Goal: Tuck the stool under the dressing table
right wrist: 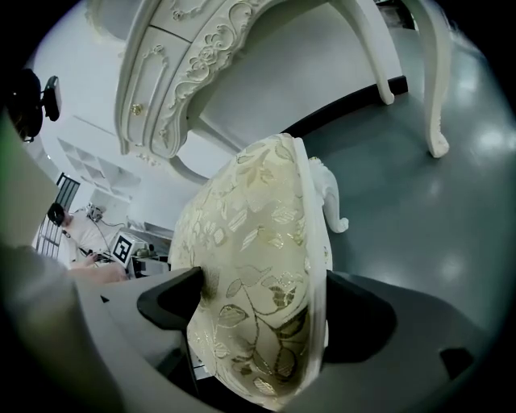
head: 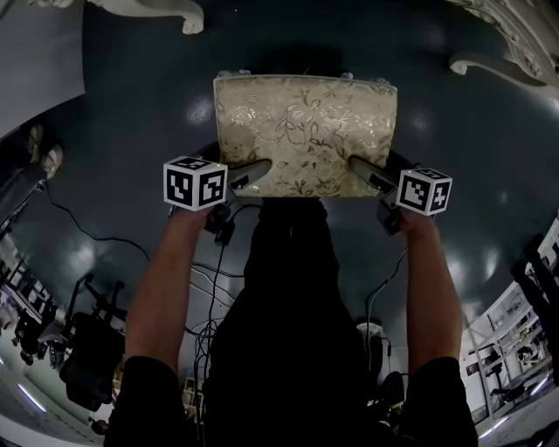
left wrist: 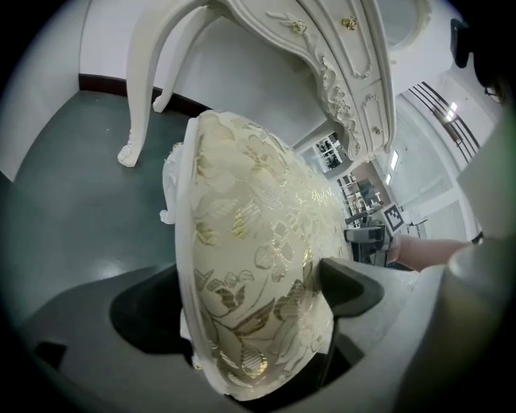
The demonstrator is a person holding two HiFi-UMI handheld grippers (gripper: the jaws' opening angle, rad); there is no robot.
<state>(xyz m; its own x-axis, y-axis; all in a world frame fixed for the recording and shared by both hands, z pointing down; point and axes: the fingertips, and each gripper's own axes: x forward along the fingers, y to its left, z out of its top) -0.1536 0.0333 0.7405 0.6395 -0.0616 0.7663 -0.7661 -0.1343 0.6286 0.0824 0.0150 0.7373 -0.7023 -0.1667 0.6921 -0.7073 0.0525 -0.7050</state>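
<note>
Left gripper point(head: 255, 168) and right gripper point(head: 362, 168) both clamp the stool point(head: 306, 118)

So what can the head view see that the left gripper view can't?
Only the head view shows the whole stool seat from above, the marker cube on the left gripper, and cables trailing on the floor.

Only the left gripper view shows the dressing table's drawers with gold knobs, and the seat's edge up close between that gripper's jaws.

Both show the flowery stool, the dark floor, a white table leg and the right gripper.
</note>
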